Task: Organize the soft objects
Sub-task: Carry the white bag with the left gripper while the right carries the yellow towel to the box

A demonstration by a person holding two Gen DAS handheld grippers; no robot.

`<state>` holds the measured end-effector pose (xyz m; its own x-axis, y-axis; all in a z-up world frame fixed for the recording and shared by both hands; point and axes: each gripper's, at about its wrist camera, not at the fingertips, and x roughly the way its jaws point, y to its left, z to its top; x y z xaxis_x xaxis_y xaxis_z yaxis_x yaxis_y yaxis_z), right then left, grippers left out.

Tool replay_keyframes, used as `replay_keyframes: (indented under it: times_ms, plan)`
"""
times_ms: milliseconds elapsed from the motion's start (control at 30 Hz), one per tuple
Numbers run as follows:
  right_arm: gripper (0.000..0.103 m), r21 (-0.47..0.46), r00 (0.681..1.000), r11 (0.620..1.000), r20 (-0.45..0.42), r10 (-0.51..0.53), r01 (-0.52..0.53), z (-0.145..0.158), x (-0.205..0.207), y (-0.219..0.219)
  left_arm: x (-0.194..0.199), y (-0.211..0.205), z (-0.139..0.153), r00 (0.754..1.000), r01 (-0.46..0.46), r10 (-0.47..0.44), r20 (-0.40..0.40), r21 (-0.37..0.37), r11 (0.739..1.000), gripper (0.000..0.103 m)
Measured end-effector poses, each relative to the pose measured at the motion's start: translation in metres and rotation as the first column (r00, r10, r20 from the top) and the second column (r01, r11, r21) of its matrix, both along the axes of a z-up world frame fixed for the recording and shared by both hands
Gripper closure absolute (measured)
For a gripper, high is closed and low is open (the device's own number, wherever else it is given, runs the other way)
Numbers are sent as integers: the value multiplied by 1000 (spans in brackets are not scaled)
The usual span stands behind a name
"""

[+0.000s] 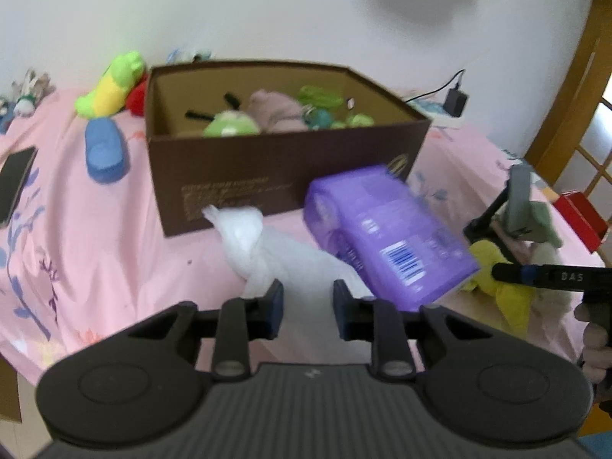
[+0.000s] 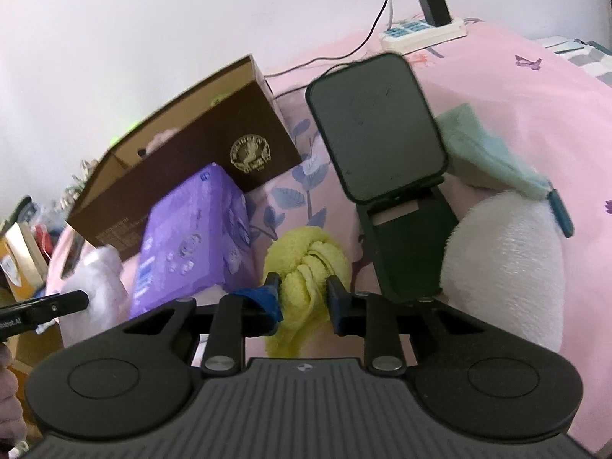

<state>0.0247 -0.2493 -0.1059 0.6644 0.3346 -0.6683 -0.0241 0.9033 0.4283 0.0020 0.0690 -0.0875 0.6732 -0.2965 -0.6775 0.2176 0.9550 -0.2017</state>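
Note:
A brown cardboard box (image 1: 283, 176) holds several plush toys on the pink bed. My left gripper (image 1: 308, 302) is shut on a knotted white cloth (image 1: 252, 244) in front of the box. My right gripper (image 2: 302, 298) is shut on a knotted yellow towel (image 2: 306, 264), which also shows in the left wrist view (image 1: 505, 283). A purple soft pack (image 1: 382, 233) lies between the two cloths, against the box; it also shows in the right wrist view (image 2: 191, 244).
A green and yellow plush (image 1: 111, 84), a red plush (image 1: 135, 101) and a blue slipper (image 1: 103, 149) lie left of the box. A phone on a black stand (image 2: 378, 126), a white plush (image 2: 501, 267), a teal cloth (image 2: 485, 149) and a power strip (image 2: 424, 30) lie to the right.

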Motion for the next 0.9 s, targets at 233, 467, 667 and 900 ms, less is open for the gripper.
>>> replay_keyframes:
  times_ms: [233,467,667,900]
  plan:
    - [97,12,998,1000,57,5,-5,22,-12,-2,-4,-9,28,996,65,-63,63,-31,997,85]
    - [97,50,990,998,138,42,-49,46,-7,9,3,-14,53,987,92,-83,138,-57,994,85]
    - [97,92,977,991,197,81,-100,65,11,23,20,-10,80,971,86,-76,228,-38,996,85]
    - [97,128,961,980,250,118,-154,83,40,38,61,2,94,961,38,-50,272,51,998,85]
